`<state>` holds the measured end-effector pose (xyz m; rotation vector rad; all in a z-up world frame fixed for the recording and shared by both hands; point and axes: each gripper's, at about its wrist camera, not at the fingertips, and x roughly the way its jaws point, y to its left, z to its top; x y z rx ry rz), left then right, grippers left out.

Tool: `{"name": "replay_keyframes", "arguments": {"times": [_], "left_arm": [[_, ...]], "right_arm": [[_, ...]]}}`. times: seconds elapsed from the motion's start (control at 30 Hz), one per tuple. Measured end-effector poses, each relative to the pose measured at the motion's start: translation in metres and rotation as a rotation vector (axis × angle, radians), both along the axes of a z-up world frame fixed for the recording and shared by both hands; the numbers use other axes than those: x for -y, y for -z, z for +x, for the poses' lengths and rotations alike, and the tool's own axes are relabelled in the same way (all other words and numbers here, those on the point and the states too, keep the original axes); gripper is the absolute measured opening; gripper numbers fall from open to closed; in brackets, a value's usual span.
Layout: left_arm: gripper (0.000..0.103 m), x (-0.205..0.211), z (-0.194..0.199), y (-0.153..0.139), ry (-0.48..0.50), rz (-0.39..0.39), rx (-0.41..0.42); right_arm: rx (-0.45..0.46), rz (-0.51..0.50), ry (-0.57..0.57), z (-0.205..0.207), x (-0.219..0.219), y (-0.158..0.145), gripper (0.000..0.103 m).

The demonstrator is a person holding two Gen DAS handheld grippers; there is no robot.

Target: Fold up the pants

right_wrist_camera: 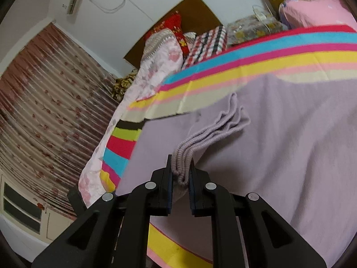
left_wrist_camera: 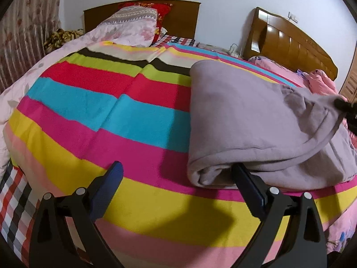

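Observation:
Lilac pants [left_wrist_camera: 245,122] lie folded on the right part of a striped blanket [left_wrist_camera: 111,111] on the bed. My left gripper [left_wrist_camera: 177,167] is open wide at the pants' near-left corner. Its right finger [left_wrist_camera: 247,183] is tucked under the folded edge, and its left finger [left_wrist_camera: 111,178] hovers over bare blanket. My right gripper [right_wrist_camera: 181,164] is shut on the bunched ribbed hems [right_wrist_camera: 200,136] of the pants [right_wrist_camera: 279,145] and holds them lifted above the rest of the cloth. In the left wrist view the right gripper [left_wrist_camera: 343,106] shows as a black tip at the far right edge, pinching raised fabric.
A floral quilt [left_wrist_camera: 116,31] and red pillow [left_wrist_camera: 159,11] lie at the bed's far end against a dark headboard [left_wrist_camera: 183,20]. A second wooden headboard [left_wrist_camera: 290,44] and pink bedding [left_wrist_camera: 321,82] sit at right. A curtain [right_wrist_camera: 44,102] hangs at left.

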<state>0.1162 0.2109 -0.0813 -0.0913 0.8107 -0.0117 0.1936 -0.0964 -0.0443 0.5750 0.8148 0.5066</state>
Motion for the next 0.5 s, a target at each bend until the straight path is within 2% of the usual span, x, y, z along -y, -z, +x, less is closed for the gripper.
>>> {"name": "replay_keyframes", "arguments": {"times": [0.1, 0.17, 0.23, 0.37, 0.5], "left_arm": [[0.100, 0.002, 0.005, -0.004, -0.033, 0.038, 0.024], [0.099, -0.007, 0.009, -0.006, -0.059, -0.005, 0.016], [0.099, -0.014, 0.008, -0.008, -0.037, -0.047, 0.011], [0.100, -0.004, -0.008, -0.014, 0.056, 0.013, 0.018], [0.100, 0.004, -0.012, -0.007, 0.070, 0.051, -0.004]], "right_arm": [[0.029, 0.006, 0.000, 0.000, -0.001, -0.011, 0.013], [0.037, 0.025, 0.004, 0.000, -0.001, -0.015, 0.013], [0.055, 0.009, 0.007, 0.000, -0.003, -0.021, 0.013], [0.072, -0.005, 0.021, 0.003, -0.003, -0.026, 0.013], [0.083, 0.001, 0.029, 0.005, -0.001, -0.029, 0.013]]}}
